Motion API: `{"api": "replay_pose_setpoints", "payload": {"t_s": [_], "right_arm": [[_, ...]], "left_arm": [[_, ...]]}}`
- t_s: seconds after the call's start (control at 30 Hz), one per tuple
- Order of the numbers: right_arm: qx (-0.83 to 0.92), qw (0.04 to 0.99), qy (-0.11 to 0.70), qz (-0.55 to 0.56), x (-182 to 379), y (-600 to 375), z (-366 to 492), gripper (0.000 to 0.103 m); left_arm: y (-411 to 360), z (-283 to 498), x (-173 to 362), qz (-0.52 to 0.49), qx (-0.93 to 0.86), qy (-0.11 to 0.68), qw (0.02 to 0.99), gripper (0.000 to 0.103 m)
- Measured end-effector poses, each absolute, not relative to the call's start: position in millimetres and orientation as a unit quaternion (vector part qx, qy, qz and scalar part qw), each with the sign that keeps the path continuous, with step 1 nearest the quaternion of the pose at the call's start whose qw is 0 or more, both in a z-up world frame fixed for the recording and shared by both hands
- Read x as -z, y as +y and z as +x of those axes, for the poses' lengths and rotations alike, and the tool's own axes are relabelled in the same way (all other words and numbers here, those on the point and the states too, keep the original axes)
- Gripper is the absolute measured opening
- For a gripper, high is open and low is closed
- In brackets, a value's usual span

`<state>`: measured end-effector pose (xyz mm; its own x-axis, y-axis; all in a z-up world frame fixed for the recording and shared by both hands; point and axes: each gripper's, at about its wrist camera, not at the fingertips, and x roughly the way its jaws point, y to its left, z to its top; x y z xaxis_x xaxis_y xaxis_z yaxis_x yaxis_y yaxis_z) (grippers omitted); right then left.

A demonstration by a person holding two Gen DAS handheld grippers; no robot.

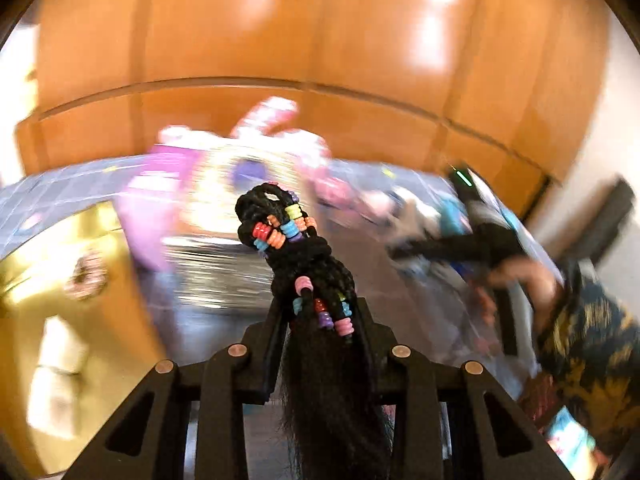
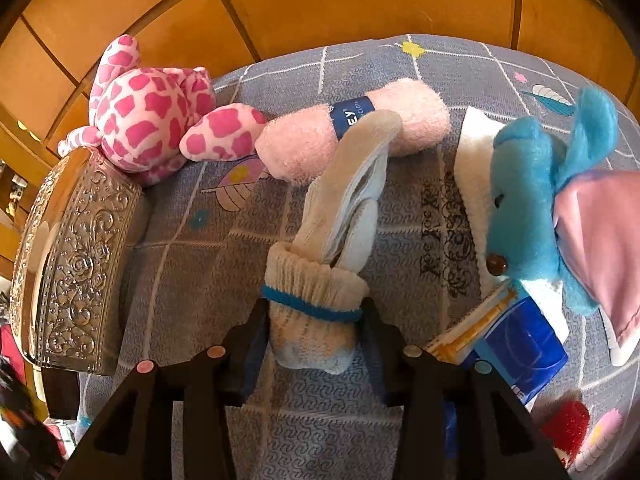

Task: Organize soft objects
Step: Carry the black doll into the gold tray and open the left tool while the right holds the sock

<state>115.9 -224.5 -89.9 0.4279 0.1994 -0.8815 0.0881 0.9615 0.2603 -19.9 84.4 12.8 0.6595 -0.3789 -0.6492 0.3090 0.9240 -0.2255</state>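
The left gripper is clamped narrow on a black braided hairpiece strung with coloured beads, low in the middle of the left wrist view. The braided knot stands up past the fingertips toward frame centre, and loose black hair hangs down between the jaws toward the bottom edge. Everything behind it is smeared, so I'd judge this hand is swinging fast. A slick bundle of hair held by a few strands could slide out mid-swing, and the trailing hair could snag on the silver embossed box.

In the right wrist view, the right gripper straddles a rolled cream sock with a blue band, low centre of the frame. The sock sits squarely between the two fingers with the pads against its sides, but the jaws are opening, so the hold looks to be loosening. Its free end reaches up toward the pink towel roll, which lies in the upper middle on the grey patterned bedcover. If the sock is let go here it may unroll or flop against the towel. The blue plush at the right and the pink spotted plush at the upper left sit well clear
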Motion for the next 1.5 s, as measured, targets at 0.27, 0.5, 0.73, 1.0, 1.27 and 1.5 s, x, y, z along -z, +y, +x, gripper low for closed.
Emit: {"api": "replay_pose_setpoints", "payload": {"t_s": [0.27,0.5,0.73,1.0,1.27,1.5], "right_arm": [[-0.026,0.845,0.526,0.096,91.0,-212.0,114.9,0.045],[-0.021,0.850,0.521,0.082,91.2,-204.8,111.7,0.045],[-0.017,0.854,0.515,0.073,91.5,-200.9,111.0,0.045],[-0.017,0.857,0.511,0.066,91.6,-201.5,110.1,0.046],[-0.005,0.861,0.508,0.035,93.8,-190.5,108.6,0.048],[-0.001,0.864,0.503,0.027,94.2,-189.2,106.6,0.049]], "left_arm": [[217.6,20.3,-5.0,-0.117,0.021,0.389,0.913,0.033],[302.7,41.5,24.4,-0.150,-0.081,0.415,0.894,0.033],[340.7,57.7,48.1,-0.127,-0.158,0.435,0.877,0.036],[325.6,38.4,44.9,-0.113,-0.173,0.419,0.884,0.060],[297.9,20.1,18.1,-0.095,-0.160,0.389,0.902,0.071],[275.4,6.8,6.7,-0.078,-0.149,0.375,0.912,0.075]]}}
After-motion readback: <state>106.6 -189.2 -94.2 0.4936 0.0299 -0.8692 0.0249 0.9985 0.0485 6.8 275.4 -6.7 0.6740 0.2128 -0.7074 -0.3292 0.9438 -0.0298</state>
